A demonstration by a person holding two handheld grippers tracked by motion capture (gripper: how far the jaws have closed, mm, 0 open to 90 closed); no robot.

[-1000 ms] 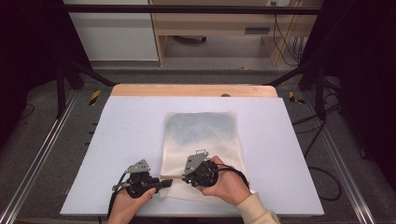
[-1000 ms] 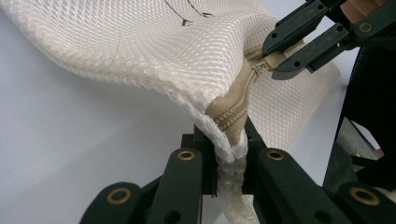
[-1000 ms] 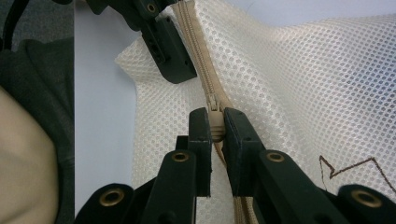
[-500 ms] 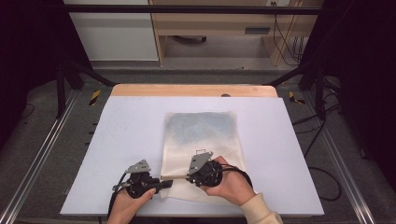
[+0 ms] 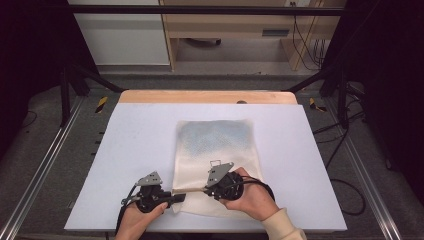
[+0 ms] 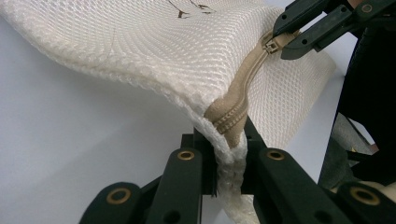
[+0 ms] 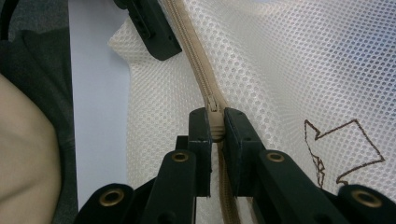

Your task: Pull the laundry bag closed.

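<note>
A cream mesh laundry bag (image 5: 216, 150) lies flat on the white table (image 5: 140, 140), with something bluish inside its far half. A beige zipper (image 5: 189, 190) runs along its near edge. My left gripper (image 5: 176, 195) is shut on the bag's near left corner (image 6: 224, 119), at the zipper's end, and lifts it slightly. My right gripper (image 5: 203, 189) is shut on the zipper pull (image 7: 214, 105), a short way along the zipper from the left one. In the left gripper view the right gripper (image 6: 290, 38) shows pinching the pull (image 6: 272, 45).
A brown arrow-like print (image 7: 343, 149) marks the mesh beside the zipper. The table's wooden far edge (image 5: 207, 96) borders a dark frame. Bare table surface lies left and right of the bag. Cables (image 5: 345, 195) trail on the floor at the right.
The right hand with its gripper has shifted slightly to the right along the bag's near edge. The left gripper has stayed put.
</note>
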